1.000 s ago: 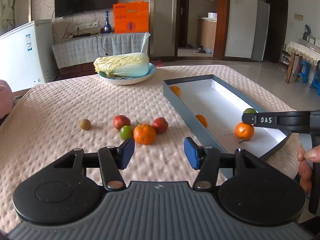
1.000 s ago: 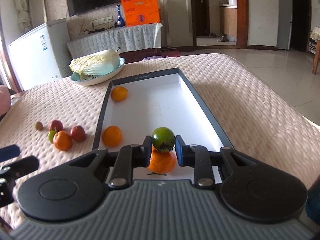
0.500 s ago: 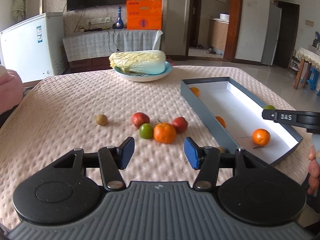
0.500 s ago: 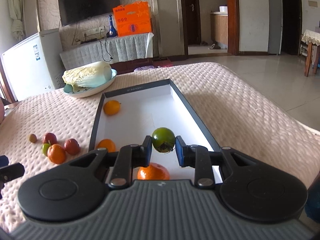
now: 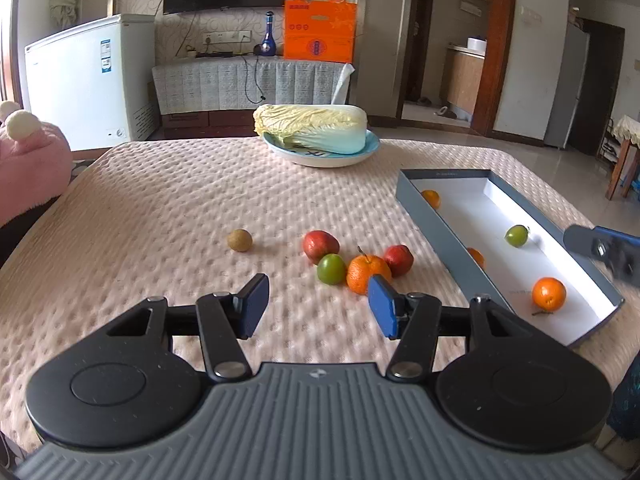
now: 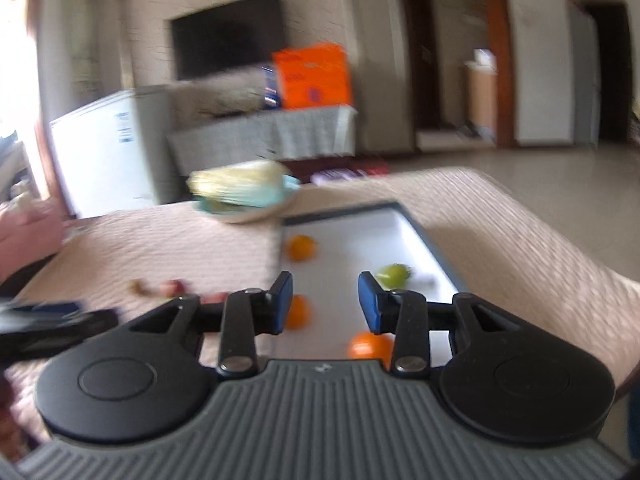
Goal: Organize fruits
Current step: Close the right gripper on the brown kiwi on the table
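A grey box (image 5: 432, 216) with a white floor lies at the right of the table. It holds three oranges (image 5: 549, 294) and a green fruit (image 5: 516, 235). On the cloth to its left lie an orange (image 5: 366, 272), a green fruit (image 5: 331, 269), two red fruits (image 5: 320, 240) and a small brown one (image 5: 240, 240). My left gripper (image 5: 318, 300) stands open and empty just short of this cluster. In the blurred right wrist view, the jaws of my right gripper (image 6: 325, 296) are opening with nothing between them. The green fruit (image 6: 394, 274) lies in the box (image 6: 424, 236) just beyond its right finger.
A cabbage on a blue plate (image 5: 320, 156) stands at the table's far side. A pink plush thing (image 5: 28, 160) lies at the left edge. One finger of my right gripper (image 5: 600, 242) shows over the box's near right rim. A white freezer (image 5: 88, 80) stands behind the table.
My right gripper has let go of the green fruit, which now lies in the box, and has pulled back and up. The left gripper's view has swung slightly left; it stays open.
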Tool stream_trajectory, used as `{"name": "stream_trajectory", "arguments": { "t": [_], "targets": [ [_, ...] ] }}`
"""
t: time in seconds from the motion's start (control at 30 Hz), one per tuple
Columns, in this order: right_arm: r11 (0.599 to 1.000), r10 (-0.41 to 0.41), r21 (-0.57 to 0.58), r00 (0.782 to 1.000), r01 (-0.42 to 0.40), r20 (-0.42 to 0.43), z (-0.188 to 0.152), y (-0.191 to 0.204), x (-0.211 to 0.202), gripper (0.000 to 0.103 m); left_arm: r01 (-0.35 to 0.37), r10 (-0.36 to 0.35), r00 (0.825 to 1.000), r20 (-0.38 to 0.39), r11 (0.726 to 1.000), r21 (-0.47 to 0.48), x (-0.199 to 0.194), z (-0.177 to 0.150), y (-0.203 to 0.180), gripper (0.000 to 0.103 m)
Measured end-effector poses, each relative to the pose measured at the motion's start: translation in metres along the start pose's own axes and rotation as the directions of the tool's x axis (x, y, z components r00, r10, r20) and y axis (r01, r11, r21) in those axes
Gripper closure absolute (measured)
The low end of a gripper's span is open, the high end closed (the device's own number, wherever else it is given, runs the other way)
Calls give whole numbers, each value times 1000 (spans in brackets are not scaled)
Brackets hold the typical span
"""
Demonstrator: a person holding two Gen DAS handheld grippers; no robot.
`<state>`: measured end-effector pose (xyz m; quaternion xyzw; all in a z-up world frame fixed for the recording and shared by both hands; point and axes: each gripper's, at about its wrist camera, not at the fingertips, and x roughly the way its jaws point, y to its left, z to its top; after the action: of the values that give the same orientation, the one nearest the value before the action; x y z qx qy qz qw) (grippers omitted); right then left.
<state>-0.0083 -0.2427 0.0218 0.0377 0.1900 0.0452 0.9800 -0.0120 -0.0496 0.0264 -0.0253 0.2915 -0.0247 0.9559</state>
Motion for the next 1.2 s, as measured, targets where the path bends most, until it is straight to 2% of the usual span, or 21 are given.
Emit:
{"name": "stream_trajectory", "arguments": {
  "t": [0.07, 0.17, 0.3, 0.43, 0.6, 0.83, 0.9, 1.03, 1.2],
  "targets": [
    [998, -3, -67, 1000, 5, 24, -9, 23, -9, 65, -1, 1, 1000, 1, 1000, -9, 0, 1, 1, 42],
    [998, 7, -67, 999, -9, -39, -28, 47, -5, 66, 1, -1, 1000, -1, 1000, -12, 0, 2, 3, 42],
    [985, -12, -175, 1000, 7, -29, -39, 76, 1, 68, 6, -6, 1000, -1, 1000, -15, 0, 2, 4, 42],
    [991, -53, -126, 995, 43, -81, -43, 78, 20, 68, 6, -6, 1000, -2, 1000, -14, 0, 1, 9, 42],
    [985, -133, -125, 984, 117, -122, -56, 88, 40, 68, 3, -3, 1000, -1, 1000, -19, -1, 1, 21, 42],
    [961, -262, -131, 951, 242, -164, -60, 98, 65, 69, -7, 7, 1000, -6, 999, -41, -3, -1, 41, 42],
    [957, -271, -147, 947, 248, -169, -60, 101, 70, 69, -9, 9, 1000, -10, 999, -46, -3, -2, 46, 42],
    [946, -291, -194, 942, 258, -166, -60, 103, 75, 78, -10, 10, 1000, -15, 999, -53, -1, -1, 51, 42],
    [960, -235, -197, 955, 199, -179, -59, 100, 66, 78, -11, 10, 1000, -20, 998, -56, 3, 0, 49, 42]
  ]
}}
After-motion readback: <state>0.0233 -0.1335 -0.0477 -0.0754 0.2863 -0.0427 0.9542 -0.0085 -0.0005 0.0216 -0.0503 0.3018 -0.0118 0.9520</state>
